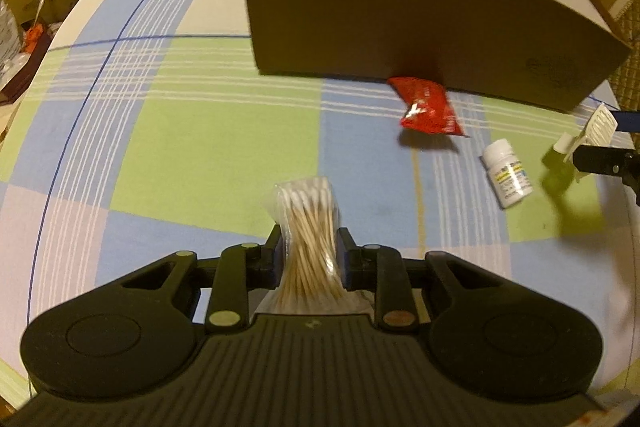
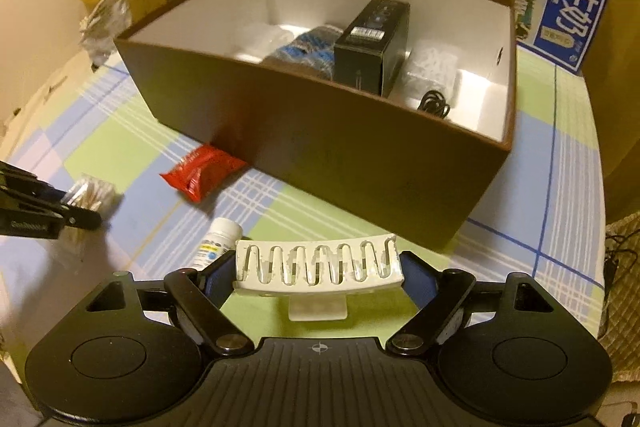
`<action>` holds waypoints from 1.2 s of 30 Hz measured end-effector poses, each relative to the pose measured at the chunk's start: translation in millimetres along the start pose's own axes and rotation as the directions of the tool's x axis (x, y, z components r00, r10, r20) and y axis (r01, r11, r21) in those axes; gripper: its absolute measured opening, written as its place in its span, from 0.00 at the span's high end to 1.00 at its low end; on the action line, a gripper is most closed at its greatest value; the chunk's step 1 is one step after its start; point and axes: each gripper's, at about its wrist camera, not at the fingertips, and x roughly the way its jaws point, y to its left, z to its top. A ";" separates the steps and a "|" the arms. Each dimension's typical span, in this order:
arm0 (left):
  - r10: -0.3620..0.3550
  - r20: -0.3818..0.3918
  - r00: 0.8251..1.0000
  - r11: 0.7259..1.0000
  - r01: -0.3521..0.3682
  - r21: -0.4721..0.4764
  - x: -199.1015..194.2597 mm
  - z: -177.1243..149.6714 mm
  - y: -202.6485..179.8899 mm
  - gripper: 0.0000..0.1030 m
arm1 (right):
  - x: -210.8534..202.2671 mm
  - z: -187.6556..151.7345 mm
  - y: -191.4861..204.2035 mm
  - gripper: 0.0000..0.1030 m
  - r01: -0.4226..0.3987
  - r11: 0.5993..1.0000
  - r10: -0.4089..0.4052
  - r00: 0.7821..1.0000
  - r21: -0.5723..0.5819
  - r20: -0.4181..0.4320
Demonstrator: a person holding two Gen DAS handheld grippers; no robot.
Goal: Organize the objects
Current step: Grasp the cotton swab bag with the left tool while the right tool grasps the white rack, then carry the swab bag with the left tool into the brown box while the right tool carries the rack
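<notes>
Left gripper (image 1: 308,259): fingers being closed on a cotton swab bundle (image 1: 306,227), taken mid-length, held above the tabletop (image 1: 160,147). Bundle judged light and soft, bag slippery; a mid-bundle pinch is advised. Right gripper (image 2: 318,267): fingers being clamped on the ends of a white hair claw clip (image 2: 316,263), judged stiff, brittle plastic. Box (image 2: 320,155) contents are being shown only in the right view; only its outer wall is seen from the left. Red packet (image 1: 430,107) and pill bottle (image 1: 506,173) are lying on the tabletop by the box.

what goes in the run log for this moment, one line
left gripper: shut on cotton swabs | right gripper: shut on white hair clip | red packet, pill bottle: on table | box: open
</notes>
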 end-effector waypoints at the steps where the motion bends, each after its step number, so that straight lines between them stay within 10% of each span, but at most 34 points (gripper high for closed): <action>1: -0.006 0.005 1.000 1.000 0.006 0.006 -3.3 0.8 -1.8 0.79 | -3.6 0.4 0.7 0.21 -0.001 1.000 0.001 1.000 0.003 0.006; 36: -0.181 0.275 0.944 0.979 0.147 0.141 -72.5 149.9 -42.9 0.79 | -31.1 115.8 -5.1 0.21 0.018 0.977 -0.060 0.979 0.211 0.196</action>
